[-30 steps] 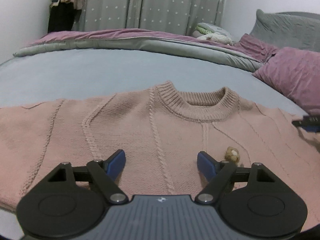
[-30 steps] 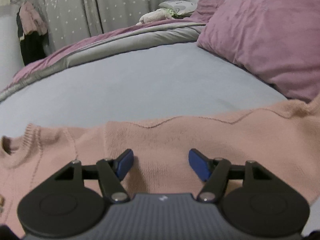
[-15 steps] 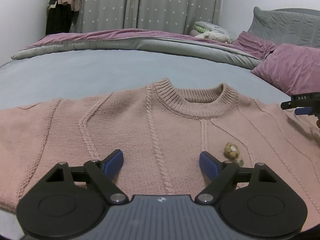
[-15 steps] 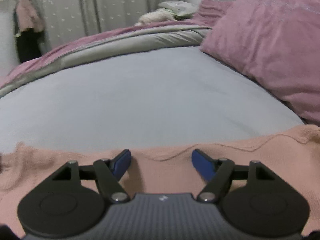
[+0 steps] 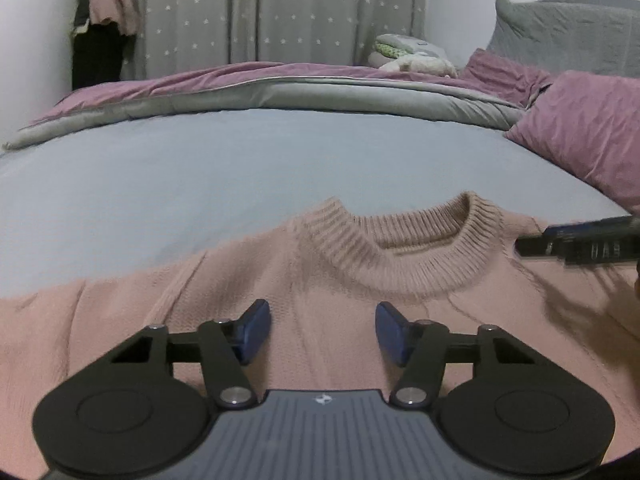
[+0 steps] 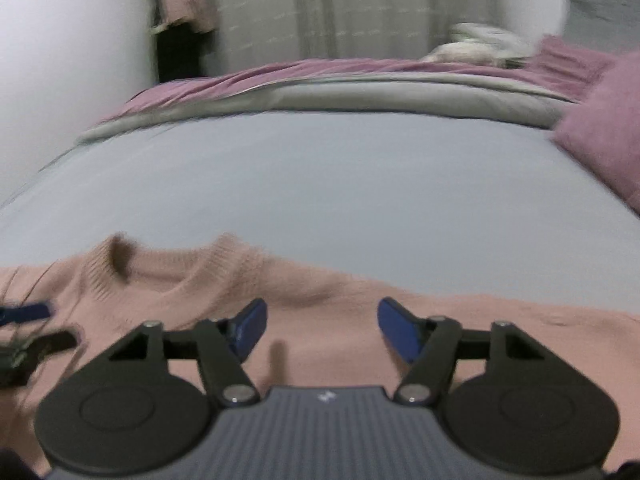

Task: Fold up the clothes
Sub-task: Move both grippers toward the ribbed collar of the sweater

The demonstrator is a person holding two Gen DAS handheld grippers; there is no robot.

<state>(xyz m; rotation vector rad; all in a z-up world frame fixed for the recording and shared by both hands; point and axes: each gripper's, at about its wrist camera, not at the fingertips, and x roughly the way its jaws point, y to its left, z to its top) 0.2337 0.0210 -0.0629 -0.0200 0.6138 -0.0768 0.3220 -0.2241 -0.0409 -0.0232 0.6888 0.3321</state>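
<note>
Pink knit sweater (image 5: 320, 344) lay spread flat, front up, on the blue-grey bed sheet (image 5: 200, 168), at the near edge of the bed. Its ribbed collar (image 5: 404, 256) pointed toward the far side of the bed, where a grey and mauve duvet (image 5: 280, 92) lay bunched.

Left gripper (image 5: 322, 330) hung over the chest of the sweater, just below the collar. Blue fingertips (image 5: 254, 330) stood apart, about half spread, after a narrowing just before this moment. Only flat knit showed in the gap; the pads pinched nothing. Whether the tips touched the fabric could not be told.

Right gripper (image 6: 320, 328) was over the shoulder area of the sweater (image 6: 340, 320), with the collar (image 6: 176, 268) up and to its left in its own view. Its jaws were likewise half spread, having also just been closing, with bare knit between them and nothing gripped. This view was motion-blurred.

Each tool showed in the other's camera: the right one entered the left wrist view at the right edge (image 5: 580, 240), beside the collar; the left one (image 6: 24, 328) appeared at the left edge of the right wrist view. The two were near each other, either side of the neckline.

Mauve pillow (image 5: 588, 136) lay to the right, well apart from the sweater. Grey star-print curtain (image 5: 280, 12) hung behind the bed.
</note>
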